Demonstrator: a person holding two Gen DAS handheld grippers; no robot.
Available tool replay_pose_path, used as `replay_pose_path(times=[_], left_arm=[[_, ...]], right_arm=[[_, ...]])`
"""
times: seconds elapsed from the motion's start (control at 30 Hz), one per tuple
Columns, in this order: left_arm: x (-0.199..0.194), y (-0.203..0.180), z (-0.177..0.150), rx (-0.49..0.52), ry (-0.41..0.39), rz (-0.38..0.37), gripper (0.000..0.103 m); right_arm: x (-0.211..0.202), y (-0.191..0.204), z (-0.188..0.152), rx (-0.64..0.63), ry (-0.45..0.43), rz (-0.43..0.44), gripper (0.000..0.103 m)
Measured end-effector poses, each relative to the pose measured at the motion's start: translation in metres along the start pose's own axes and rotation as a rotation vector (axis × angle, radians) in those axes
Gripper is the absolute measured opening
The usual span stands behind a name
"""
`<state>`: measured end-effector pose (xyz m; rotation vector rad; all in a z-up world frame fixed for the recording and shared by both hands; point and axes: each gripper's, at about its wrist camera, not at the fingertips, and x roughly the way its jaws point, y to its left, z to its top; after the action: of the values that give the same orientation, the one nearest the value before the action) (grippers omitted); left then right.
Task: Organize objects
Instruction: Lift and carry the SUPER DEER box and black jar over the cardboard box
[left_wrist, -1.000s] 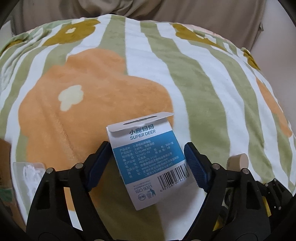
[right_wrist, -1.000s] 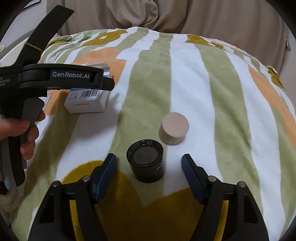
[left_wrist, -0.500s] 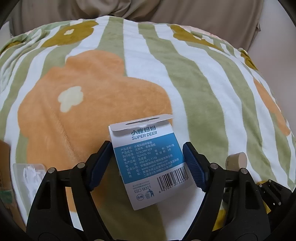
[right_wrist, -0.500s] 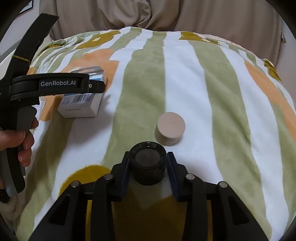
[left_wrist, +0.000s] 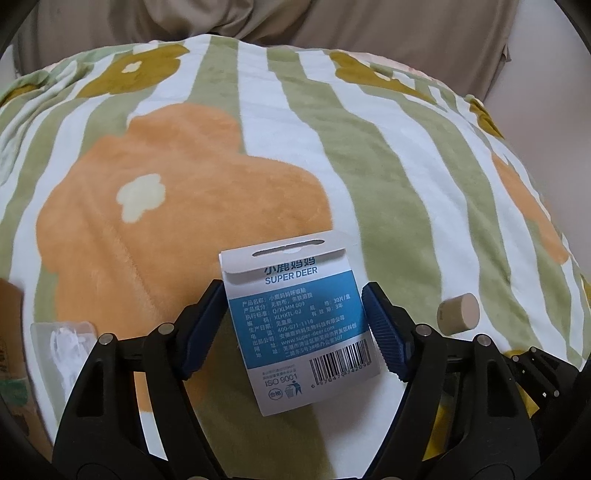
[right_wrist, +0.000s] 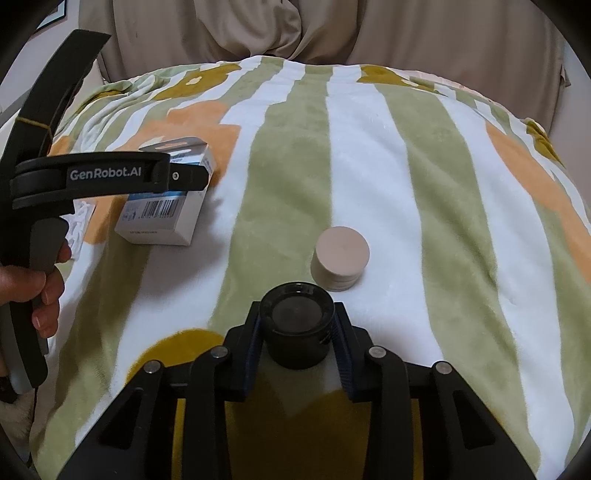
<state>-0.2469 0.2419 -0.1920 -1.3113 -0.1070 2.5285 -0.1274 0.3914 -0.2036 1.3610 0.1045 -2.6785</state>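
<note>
Right gripper (right_wrist: 297, 332): clenched on the black jar (right_wrist: 296, 325), low centre on the striped blanket (right_wrist: 369, 155). Handling, as judged: lift straight up, squeeze held steady, clear of the beige round container (right_wrist: 341, 258) just beside it at 1 o'clock.

Left gripper (left_wrist: 295, 328): spread wide astride the blue-and-white box (left_wrist: 299, 332); contact not discernible.

Right view only: the hand (right_wrist: 33, 291) on the left gripper's handle. Left view only: box label, barcode, clear packet (left_wrist: 62, 339) at 9 o'clock.
</note>
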Motion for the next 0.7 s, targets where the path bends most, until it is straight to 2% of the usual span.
replay_pose_path(times=[0.7], left_arm=[[-0.059,-0.001,0.005,0.001,-0.067,-0.047,0.071]], right_arm=[[-0.041,0.017,0.014,-0.007,-0.065,0.0,0.033]])
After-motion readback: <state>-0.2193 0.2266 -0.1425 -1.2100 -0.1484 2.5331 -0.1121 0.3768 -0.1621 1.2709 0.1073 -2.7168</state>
